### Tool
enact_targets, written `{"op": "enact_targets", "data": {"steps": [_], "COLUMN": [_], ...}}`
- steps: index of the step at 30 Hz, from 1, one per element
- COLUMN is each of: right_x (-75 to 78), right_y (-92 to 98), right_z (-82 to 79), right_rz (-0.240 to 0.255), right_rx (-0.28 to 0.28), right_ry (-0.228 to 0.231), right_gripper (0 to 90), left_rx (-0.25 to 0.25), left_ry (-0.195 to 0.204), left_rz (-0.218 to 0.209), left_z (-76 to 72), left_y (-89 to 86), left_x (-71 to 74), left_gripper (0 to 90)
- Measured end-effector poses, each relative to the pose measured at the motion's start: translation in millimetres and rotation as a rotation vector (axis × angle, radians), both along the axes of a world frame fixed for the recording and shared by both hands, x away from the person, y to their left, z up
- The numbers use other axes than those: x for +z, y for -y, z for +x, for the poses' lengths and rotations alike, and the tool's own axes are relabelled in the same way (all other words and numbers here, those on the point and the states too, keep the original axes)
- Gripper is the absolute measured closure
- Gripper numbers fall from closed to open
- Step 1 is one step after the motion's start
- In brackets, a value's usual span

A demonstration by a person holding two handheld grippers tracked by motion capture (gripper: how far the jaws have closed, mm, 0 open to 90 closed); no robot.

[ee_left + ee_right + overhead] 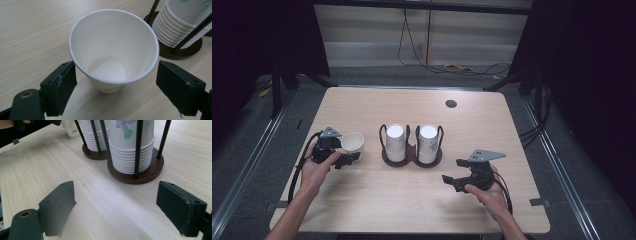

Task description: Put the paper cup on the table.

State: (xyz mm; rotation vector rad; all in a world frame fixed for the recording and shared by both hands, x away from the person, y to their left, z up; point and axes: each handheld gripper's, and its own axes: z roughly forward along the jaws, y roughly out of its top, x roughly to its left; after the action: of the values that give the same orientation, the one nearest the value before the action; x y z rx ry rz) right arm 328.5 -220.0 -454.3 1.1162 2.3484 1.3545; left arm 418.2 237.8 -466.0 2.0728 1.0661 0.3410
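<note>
1. Left gripper [113,82]: your jaws stand wide, one to each side of the single white paper cup [113,47]. The left jaw touches, or all but touches, the rim at 8 o'clock; the right jaw stands clear at 4 o'clock.
2. Single white paper cup: upright and empty on the pale wooden table [412,200], at 9 o'clock from the holder. It is probably very light, thin-walled and easily crushed. Take it below the rolled rim, where the wall is stiffest, and close gently; a hard squeeze will likely buckle it.
3. Right gripper [115,206]: jaws wide apart, holding nothing, aimed at 12 o'clock toward the holder.
4. Dark round-based double cup holder with black rods [412,159]: two stacks of nested white cups [428,142], flower-printed, at table centre.
</note>
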Motion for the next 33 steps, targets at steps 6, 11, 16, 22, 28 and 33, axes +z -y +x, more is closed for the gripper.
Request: {"op": "enact_targets", "data": {"steps": [6, 11, 16, 22, 28, 33], "right_x": [0.3, 0.6, 0.5, 0.3, -0.9, -3.4], "right_y": [0.8, 1.0, 0.8, 0.0, -0.9, -2.7], "right_z": [-0.2, -1.2, -1.4, -2.3, -3.1, -5.4], "right_rz": [0.001, 0.002, 0.000, -0.002, -0.010, -0.010], "right_rx": [-0.003, -0.006, -0.010, -0.015, -0.032, -0.043], "right_ry": [0.004, 0.004, 0.007, 0.015, 0.021, 0.021], "right_gripper": [15.4, 15.4, 15.5, 15.8, 16.6, 16.7], "left_rx": [-0.010, 0.011, 0.004, -0.021, -0.054, -0.065], "left_ry": [0.011, 0.034, 0.029, 0.063, 0.091, 0.087], "left_rz": [0.001, -0.026, -0.070, -0.098, -0.141, -0.193], "left_z": [-12.7, -24.8, -36.6, -57.7, -75.5, -84.6], "left_y": [-2.6, -11.2, -14.9, -10.1, 0.6, 12.1], "left_x": [-3.2, -4.5, -6.5, -9.2, -9.9, -16.3], "left_gripper": [16.5, 16.5, 16.5, 16.7, 16.7, 16.7]}}
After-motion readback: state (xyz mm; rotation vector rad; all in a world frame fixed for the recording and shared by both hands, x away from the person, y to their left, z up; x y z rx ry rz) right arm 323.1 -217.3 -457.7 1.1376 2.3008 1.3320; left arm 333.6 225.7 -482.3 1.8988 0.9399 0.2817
